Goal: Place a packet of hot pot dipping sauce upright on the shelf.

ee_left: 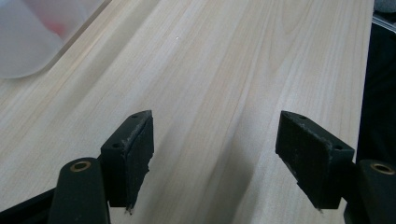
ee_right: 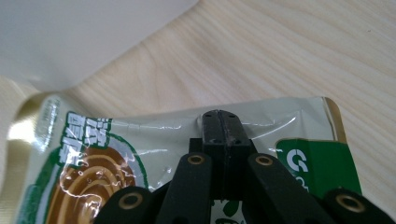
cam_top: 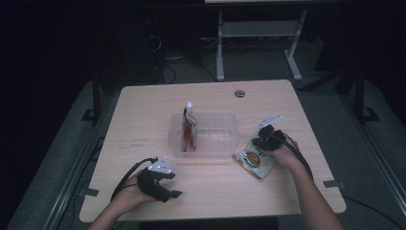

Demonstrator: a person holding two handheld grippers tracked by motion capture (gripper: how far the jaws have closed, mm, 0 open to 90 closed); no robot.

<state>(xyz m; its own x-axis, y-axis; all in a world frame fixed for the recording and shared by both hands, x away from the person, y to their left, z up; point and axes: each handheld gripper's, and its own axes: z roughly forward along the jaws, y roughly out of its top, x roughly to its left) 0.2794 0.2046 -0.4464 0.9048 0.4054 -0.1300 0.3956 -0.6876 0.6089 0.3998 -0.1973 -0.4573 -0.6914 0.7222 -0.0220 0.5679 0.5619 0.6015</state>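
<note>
A green and beige snack packet with a brown swirl lies flat on the wooden table, right of the clear tray. My right gripper is shut on its upper edge. In the right gripper view the two black jaws meet on the packet at its sealed rim. My left gripper rests near the front left of the table, jaws pointing right and open. Between its pads there is only bare wood.
A clear plastic tray sits mid-table with a red pouch with a white cap leaning at its left end. A tray corner appears in the left gripper view, and its wall rises beyond the packet. A round grommet marks the far edge.
</note>
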